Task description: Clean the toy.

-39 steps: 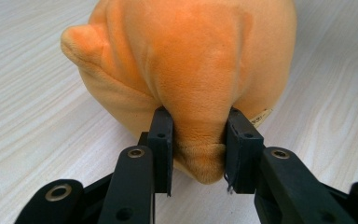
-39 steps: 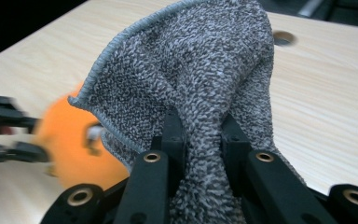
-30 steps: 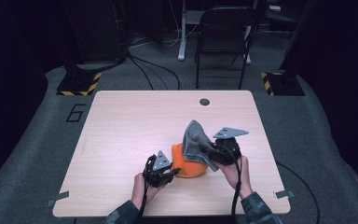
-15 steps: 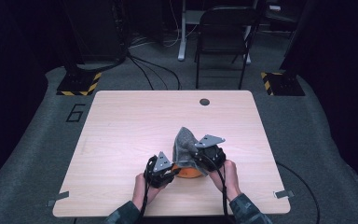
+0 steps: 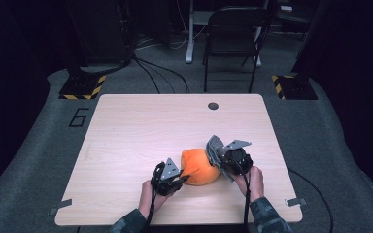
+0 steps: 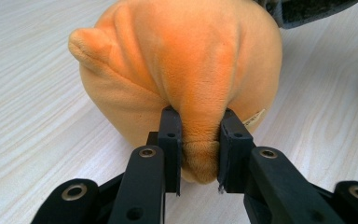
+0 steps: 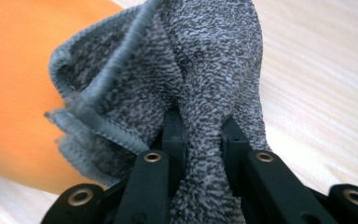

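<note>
A lab recording bay, not a home.
You work at a bare wooden table (image 5: 126, 126) on grey carpet (image 5: 43, 160), with hazard-striped stand bases (image 5: 81, 87), loose floor cables (image 5: 155, 73), a folding chair (image 5: 233, 39) and a floor numeral (image 5: 79, 117).

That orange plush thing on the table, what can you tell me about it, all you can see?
The orange plush toy is a rounded, soft, velvety lump with paler peach patches, a small ear-like nub and a little sewn-in label near its base. It lies on the wooden table, near the front edge. The left gripper pinches a fold of its fabric between both jaws. A grey towel, held by the right gripper, sits against its other side.
</note>
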`<action>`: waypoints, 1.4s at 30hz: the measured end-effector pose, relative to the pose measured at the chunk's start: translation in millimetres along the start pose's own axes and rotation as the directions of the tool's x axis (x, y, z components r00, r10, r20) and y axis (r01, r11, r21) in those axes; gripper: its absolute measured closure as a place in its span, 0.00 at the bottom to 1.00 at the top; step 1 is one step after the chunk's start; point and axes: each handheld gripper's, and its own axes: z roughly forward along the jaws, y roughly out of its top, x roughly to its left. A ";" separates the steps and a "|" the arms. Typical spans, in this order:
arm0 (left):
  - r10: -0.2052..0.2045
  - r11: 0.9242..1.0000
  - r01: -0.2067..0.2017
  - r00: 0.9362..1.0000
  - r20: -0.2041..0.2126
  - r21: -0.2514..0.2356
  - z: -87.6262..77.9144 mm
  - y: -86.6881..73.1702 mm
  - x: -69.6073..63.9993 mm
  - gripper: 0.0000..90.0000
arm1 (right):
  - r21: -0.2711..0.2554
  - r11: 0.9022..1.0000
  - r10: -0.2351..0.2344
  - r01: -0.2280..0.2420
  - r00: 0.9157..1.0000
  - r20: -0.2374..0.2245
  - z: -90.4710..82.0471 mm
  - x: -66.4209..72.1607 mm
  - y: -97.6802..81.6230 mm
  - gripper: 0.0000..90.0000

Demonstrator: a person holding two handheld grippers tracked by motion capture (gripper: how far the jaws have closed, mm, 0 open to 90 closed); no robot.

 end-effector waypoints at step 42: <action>0.001 1.000 -0.001 1.000 0.007 0.005 -0.3 -0.5 -0.2 0.82 | -0.111 0.986 -0.132 0.124 0.989 -0.065 -23.0 42.6 22.1 0.85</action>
